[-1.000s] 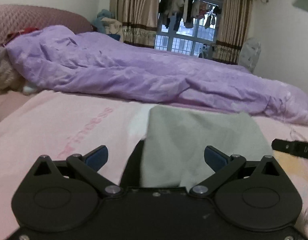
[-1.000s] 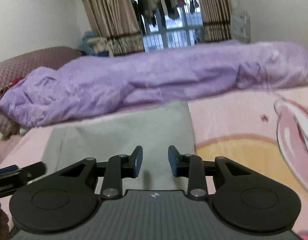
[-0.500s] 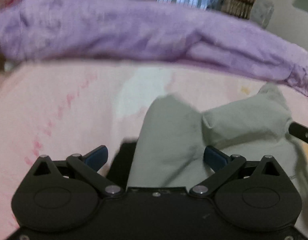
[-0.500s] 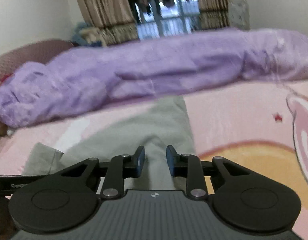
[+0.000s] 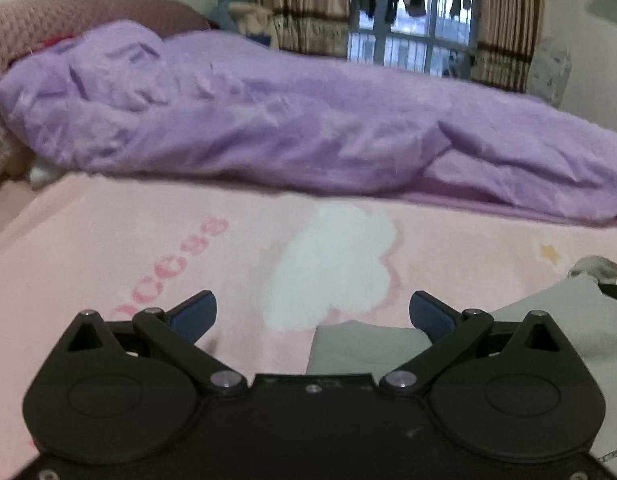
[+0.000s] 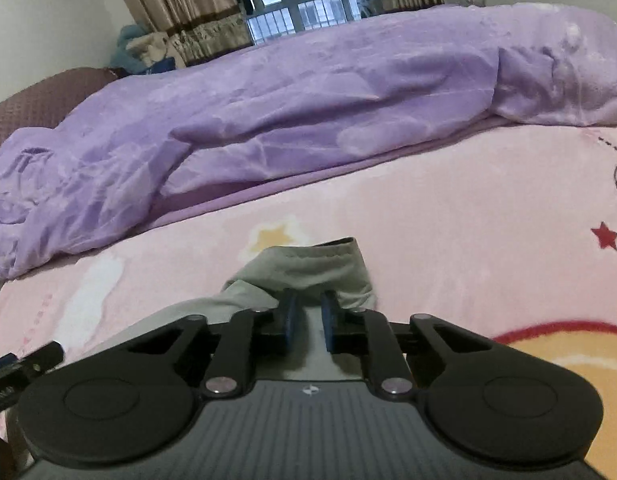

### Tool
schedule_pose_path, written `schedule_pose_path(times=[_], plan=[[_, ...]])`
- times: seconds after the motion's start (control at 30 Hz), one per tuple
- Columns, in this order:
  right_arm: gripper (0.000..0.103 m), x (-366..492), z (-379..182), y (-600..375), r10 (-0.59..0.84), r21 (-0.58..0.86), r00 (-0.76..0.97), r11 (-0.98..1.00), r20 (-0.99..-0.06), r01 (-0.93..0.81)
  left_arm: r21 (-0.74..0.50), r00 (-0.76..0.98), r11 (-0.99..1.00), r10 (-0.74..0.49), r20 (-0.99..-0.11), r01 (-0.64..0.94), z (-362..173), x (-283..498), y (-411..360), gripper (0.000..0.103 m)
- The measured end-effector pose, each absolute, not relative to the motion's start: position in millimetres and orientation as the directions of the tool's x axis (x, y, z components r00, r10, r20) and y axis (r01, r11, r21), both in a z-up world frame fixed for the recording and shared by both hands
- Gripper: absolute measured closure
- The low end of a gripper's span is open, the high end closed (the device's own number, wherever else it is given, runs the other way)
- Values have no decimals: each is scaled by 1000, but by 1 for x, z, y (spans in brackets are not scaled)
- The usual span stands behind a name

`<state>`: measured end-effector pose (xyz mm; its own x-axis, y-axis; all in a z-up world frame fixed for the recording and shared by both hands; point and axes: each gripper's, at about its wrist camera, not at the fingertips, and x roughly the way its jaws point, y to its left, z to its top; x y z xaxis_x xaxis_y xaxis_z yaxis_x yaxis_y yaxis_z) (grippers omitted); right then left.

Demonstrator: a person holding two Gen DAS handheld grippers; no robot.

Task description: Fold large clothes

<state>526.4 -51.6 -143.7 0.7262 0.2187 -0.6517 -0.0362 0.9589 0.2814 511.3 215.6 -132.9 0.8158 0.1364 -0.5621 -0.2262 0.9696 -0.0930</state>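
A grey garment [image 6: 308, 268] lies on the pink blanket [image 6: 468, 220], its hemmed edge bunched up in front of my right gripper [image 6: 308, 316]. The right jaws are closing, narrow, with a fold of the grey cloth pinched between the blue pads [image 6: 289, 316]. In the left wrist view the same garment [image 5: 556, 320] sits low at the right, partly under the right-hand finger. My left gripper [image 5: 312, 312] stands wide open over the pink blanket [image 5: 148, 248], with nothing gripped between its pads.
A crumpled purple duvet [image 5: 308, 128] runs across the bed behind the blanket. A padded headboard [image 5: 68, 20] is at the far left. Curtains and a window [image 5: 408, 40] with hanging clothes close the back. A black part of the other gripper [image 6: 24, 360] shows low left.
The grey garment no longer stretches far ahead; its edge is now gathered at the right fingertips. The right jaws have narrowed. The left gripper has come off the cloth, leaving it at its right.
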Motion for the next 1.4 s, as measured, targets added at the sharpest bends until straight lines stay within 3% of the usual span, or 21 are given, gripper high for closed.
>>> schedule_pose_path(times=[0.1, 0.2, 0.3, 0.4, 0.53, 0.67, 0.8, 0.97, 1.03, 1.2, 1.4], plan=[[83, 506, -124, -46, 173, 205, 782, 977, -599, -59, -152, 858, 966, 107, -503, -210, -109, 492, 224, 0], [81, 488, -106, -47, 213, 260, 823, 962, -527, -83, -223, 902, 961, 55, -428, -164, -96, 485, 228, 0], [81, 502, -114, -30, 210, 213, 789, 972, -578, -103, -197, 886, 969, 42, -462, -148, -98, 502, 223, 0], [77, 511, -129, -23, 203, 198, 742, 975, -639, -96, -106, 830, 982, 71, -553, -155, -103, 503, 217, 0], [51, 489, -104, -44, 239, 285, 752, 956, -614, -72, -106, 813, 982, 68, -579, -157, -90, 488, 227, 0], [45, 461, -81, -63, 284, 329, 749, 940, -599, -93, -136, 809, 979, 44, -586, -151, -68, 460, 236, 0], [14, 423, -63, -78, 301, 271, 745, 948, -595, -166, -48, 783, 995, 35, -621, -83, -61, 413, 233, 0], [13, 374, -74, -102, 382, 263, 635, 924, -671, -278, 33, 731, 999, 29, -681, -8, -84, 355, 222, 0], [21, 362, -85, -111, 448, 326, 565, 894, -693, -308, 28, 705, 999, 2, -709, 25, -96, 339, 214, 0], [30, 343, -109, -108, 528, 404, 441, 846, -726, -348, -143, 635, 987, -152, -758, 66, -121, 330, 209, 0], [23, 347, -122, -101, 571, 470, 402, 820, -716, -328, -326, 538, 940, -328, -776, 102, -132, 336, 228, 0]])
